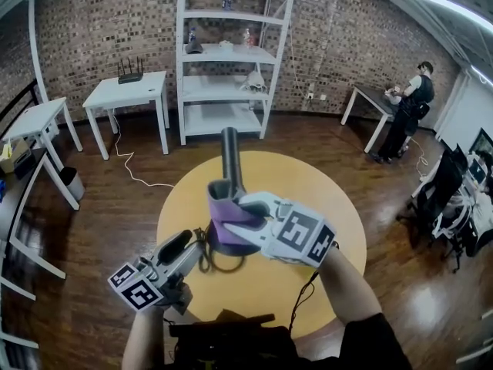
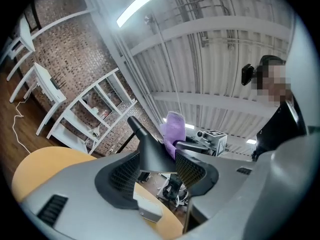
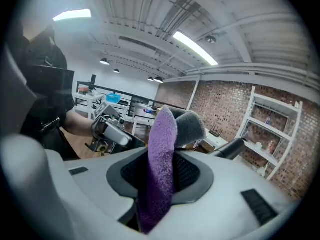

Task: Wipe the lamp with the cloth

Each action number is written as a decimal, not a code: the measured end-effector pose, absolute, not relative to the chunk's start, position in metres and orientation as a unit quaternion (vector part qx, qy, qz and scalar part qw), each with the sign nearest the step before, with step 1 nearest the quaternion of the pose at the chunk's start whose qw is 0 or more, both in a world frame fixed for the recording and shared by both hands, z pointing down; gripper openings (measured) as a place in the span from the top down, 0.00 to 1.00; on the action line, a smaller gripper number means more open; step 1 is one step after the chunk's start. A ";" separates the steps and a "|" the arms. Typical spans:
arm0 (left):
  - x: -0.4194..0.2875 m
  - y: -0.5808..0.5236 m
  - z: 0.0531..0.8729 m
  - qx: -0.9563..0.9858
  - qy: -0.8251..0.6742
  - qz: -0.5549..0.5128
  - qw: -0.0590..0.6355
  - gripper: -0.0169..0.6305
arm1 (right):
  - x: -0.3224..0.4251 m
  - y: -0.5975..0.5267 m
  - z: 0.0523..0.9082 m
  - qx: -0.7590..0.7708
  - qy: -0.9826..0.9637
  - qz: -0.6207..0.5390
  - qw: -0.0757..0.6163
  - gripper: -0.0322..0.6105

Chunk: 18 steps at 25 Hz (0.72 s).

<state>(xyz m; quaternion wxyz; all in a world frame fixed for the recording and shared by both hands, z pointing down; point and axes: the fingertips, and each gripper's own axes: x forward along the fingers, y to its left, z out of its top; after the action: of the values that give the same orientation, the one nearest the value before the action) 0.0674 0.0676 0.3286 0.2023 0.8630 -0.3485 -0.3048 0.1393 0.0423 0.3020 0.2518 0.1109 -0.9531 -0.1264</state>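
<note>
A dark lamp stands on the round yellow table (image 1: 331,199), its stem (image 1: 230,156) rising straight up and its black cable (image 1: 219,267) looping at the foot. A purple cloth (image 1: 229,216) with a grey fold on top is wrapped against the lamp's lower part. My right gripper (image 1: 248,226) is shut on that cloth (image 3: 161,164), which hangs between its jaws. My left gripper (image 1: 187,247) reaches in from the lower left. In the left gripper view its jaws close on a black flared part of the lamp (image 2: 150,151), with the cloth (image 2: 174,126) just behind.
White shelving (image 1: 227,52) stands at the brick back wall, with white tables (image 1: 127,91) to its left. A person (image 1: 408,110) works at a desk at the far right. Office chairs (image 1: 439,199) sit right of the table. A black object (image 1: 223,326) lies at the table's near edge.
</note>
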 end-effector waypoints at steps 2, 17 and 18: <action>0.068 0.071 0.321 0.864 -0.346 -0.309 0.195 0.65 | 0.143 0.051 0.304 0.100 -0.955 -0.125 0.251 0.77; 0.051 0.077 0.322 0.851 -0.378 -0.314 0.184 0.65 | 0.160 0.095 0.301 0.069 -0.971 -0.137 0.182 0.77; 0.048 0.074 0.323 0.853 -0.373 -0.315 0.184 0.65 | 0.159 0.097 0.300 0.073 -0.972 -0.137 0.179 0.77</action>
<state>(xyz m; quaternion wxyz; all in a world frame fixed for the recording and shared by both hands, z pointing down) 0.0481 0.0739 0.3229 0.1841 0.8530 -0.3731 -0.3150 0.1587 0.0972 0.3002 0.1790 0.0733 -0.9715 -0.1369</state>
